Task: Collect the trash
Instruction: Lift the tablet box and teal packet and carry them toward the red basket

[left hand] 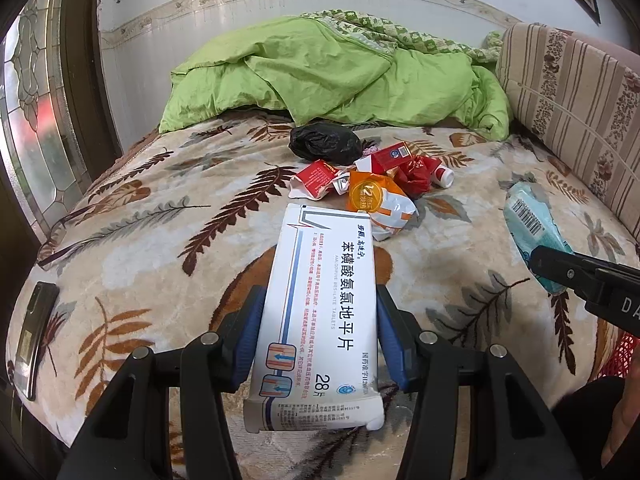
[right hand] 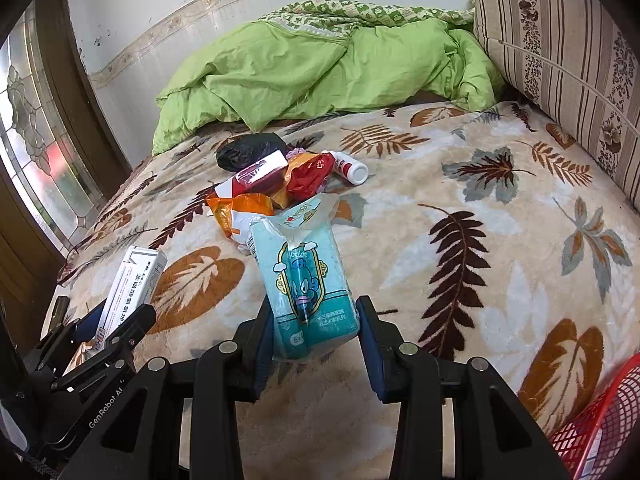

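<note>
Medicine box (left hand: 320, 304) clamped in left hand-held gripper (left hand: 318, 344), tissue pack (right hand: 310, 280) in right hand-held gripper (right hand: 316, 340), wrapper pile (left hand: 372, 184) just beyond.

Red basket (right hand: 600, 424) — cut off by frame edge.

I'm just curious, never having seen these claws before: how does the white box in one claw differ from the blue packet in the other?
The white medicine box is stiff card with flat faces and printed text, its near end crumpled; the teal tissue pack is soft plastic with a cartoon picture and an open, crinkled top. The box sits in the left gripper, the pack in the right gripper. Both are clamped between blue pads above the leaf-patterned blanket.
</note>
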Available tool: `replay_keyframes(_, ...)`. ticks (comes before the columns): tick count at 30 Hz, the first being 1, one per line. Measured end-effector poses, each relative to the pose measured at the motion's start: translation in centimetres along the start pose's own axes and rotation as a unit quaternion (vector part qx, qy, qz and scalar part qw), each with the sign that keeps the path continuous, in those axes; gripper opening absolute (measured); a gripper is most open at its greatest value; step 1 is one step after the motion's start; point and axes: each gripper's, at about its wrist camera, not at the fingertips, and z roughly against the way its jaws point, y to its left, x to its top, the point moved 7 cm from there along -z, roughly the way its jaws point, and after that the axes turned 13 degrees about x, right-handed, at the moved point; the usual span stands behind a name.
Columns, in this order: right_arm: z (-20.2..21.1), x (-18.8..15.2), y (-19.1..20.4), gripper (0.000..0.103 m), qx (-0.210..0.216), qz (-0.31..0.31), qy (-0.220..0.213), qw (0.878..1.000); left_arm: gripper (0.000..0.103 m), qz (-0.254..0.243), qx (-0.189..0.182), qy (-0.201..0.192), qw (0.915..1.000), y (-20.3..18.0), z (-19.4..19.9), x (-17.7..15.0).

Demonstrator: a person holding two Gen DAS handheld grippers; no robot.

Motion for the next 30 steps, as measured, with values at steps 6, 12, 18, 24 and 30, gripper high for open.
replay_keyframes(6,-0.1,0.0,0.0,0.041,0.001,-0.001,0.001,1.0,0.052,0.001,-0.001,0.0,1.0,0.0,0.0,0.1)
replay_keyframes(12,-0.1,0.0,0.1,0.041,0.001,-0.002,0.0,1.0,0.052,0.004,-0.017,-0.003,0.9998,-1.0,0.6,-0.1)
replay_keyframes(18,0.1,0.0,0.3,0.041,0.005,-0.006,-0.007,1.0,0.052,0.001,-0.037,-0.003,0.9993,-1.5,1.4,-0.2)
replay_keyframes(24,1.3,-0.6,0.1,0.042,0.022,-0.031,-0.004,0.999,0.052,-0.007,-0.063,-0.004,0.998,-2.4,3.1,-0.1)
replay_keyframes(30,3.6,-1.6,-0.3,0.042,0.038,-0.054,-0.004,0.998,0.052,-0.025,-0.093,-0.016,0.9952,-3.9,5.8,0.4)
